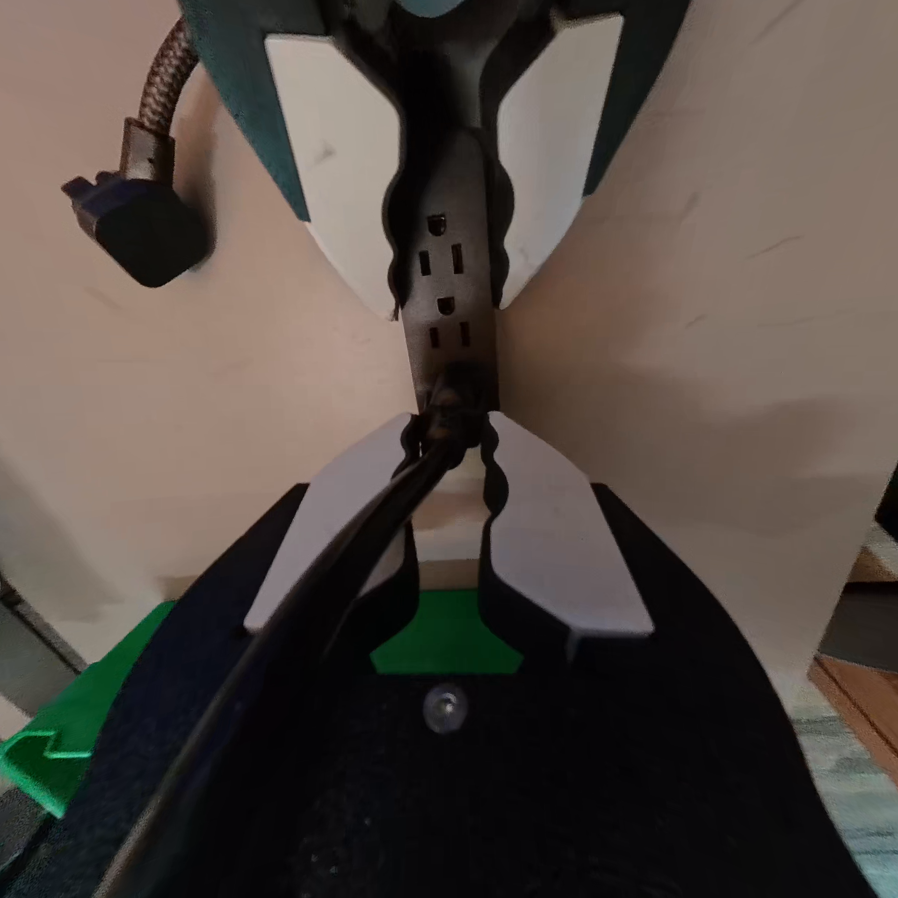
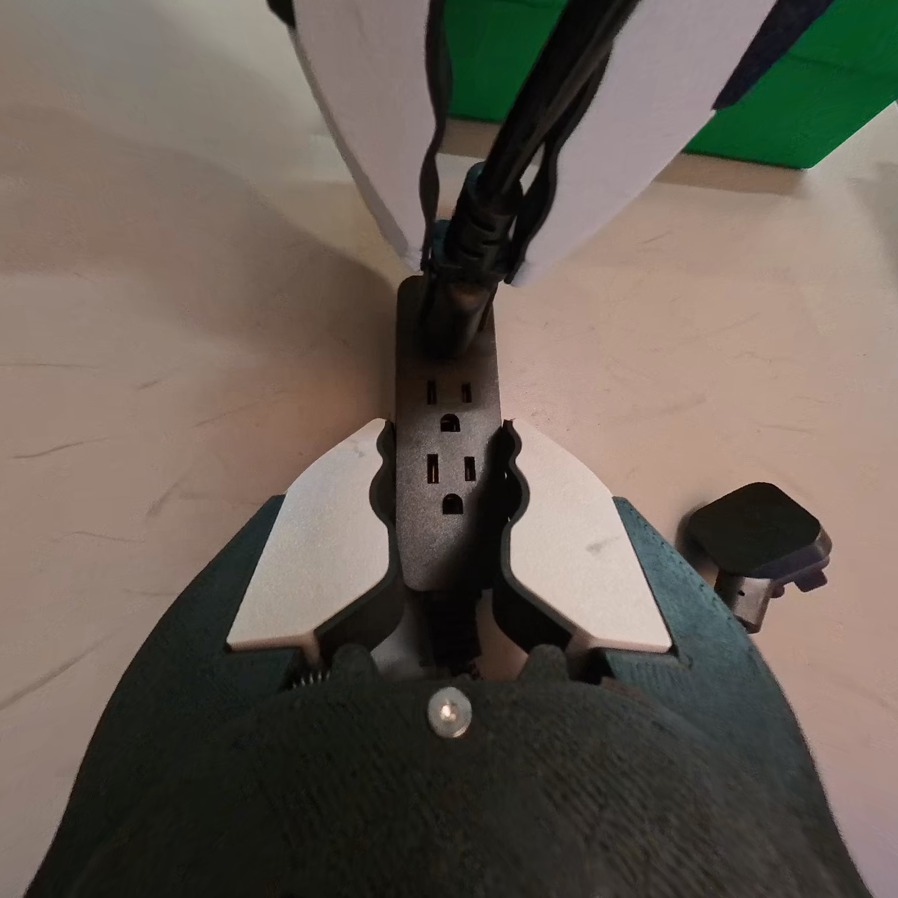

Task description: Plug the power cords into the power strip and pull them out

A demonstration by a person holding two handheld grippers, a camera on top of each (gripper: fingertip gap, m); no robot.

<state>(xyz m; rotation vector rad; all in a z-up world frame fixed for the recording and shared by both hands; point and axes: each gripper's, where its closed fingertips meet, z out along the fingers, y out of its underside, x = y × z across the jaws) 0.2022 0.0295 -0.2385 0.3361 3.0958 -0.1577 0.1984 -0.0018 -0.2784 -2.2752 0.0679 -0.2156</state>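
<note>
- Strip (image 2: pixel 447 486), black, lies flat on the pale worktop (image 2: pixel 146 388), and the right claw (image 2: pixel 447 423) is closed around its near end, one finger pressing each long side. If that pinch slackens, the strip can slide or lift with the plug, and then nothing comes free or goes home.
- The left claw (image 1: pixel 447 427) is closed on the black plug (image 1: pixel 454 388) at the far outlet of the strip, with the cord (image 1: pixel 340 559) trailing back between its fingers. Whether the prongs are fully seated cannot be told; the plug body hides them.
- The plug looks tilted in the left wrist view. A push or pull made at that slant likely bends the prongs or jams them, rather than moving them straight.
- The claw holds the plug close to where the cord joins. If the hold slips onto the cord, the strain falls on the joint, which may tear.
- The two claws stand nose to nose, with two bare outlets (image 2: pixel 449 403) between them. A sudden release probably sends one into the other.
- A second plug (image 2: pixel 755 529) on a braided cord (image 1: pixel 165 82) lies beside the right claw, apart from the strip. A sideways jerk could knock it away.
</note>
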